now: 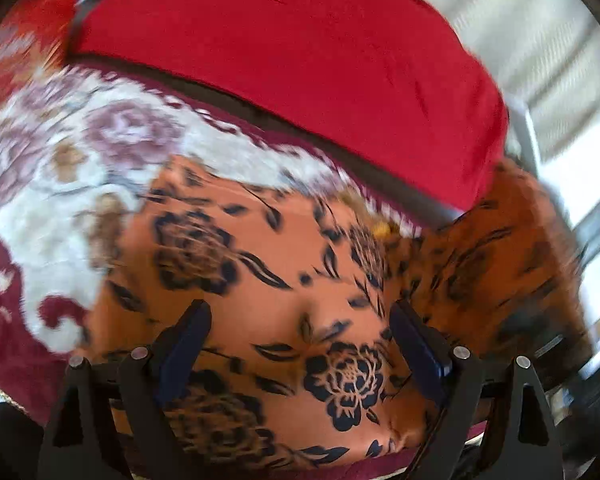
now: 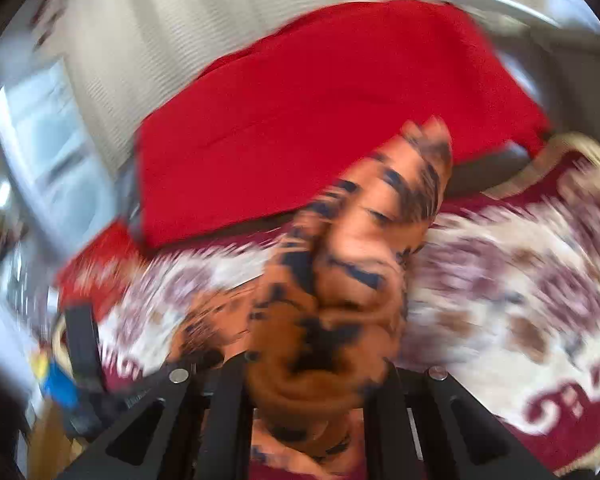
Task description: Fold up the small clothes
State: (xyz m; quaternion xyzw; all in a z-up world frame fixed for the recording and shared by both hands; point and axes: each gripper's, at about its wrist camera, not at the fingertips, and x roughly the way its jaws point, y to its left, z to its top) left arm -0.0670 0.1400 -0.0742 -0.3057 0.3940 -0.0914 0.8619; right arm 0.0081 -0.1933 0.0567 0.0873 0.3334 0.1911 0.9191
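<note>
An orange floral garment [image 1: 284, 280] lies on a patterned rug [image 1: 40, 200] near a red cushion [image 1: 300, 60]. The left gripper [image 1: 300, 340] hovers spread apart above it. The right gripper [image 2: 316, 380] is clamped on a bunched fold of the garment.

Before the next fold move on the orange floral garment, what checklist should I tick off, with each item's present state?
1. Right claw gripping the orange floral garment: ok, shut on a bunched portion.
2. Left claw free to take a new hold: ok, open above the cloth, pads not pressing it.
3. Garment flat where the left claw hovers: ok, fairly smooth there.
4. Lifted portion unfolded and free of twists: not ok, bunched at the right claw.
5. Patterned rug has bare room beside the garment: ok.
6. Which edge or corner the right claw holds: cannot tell, too blurred.
</note>
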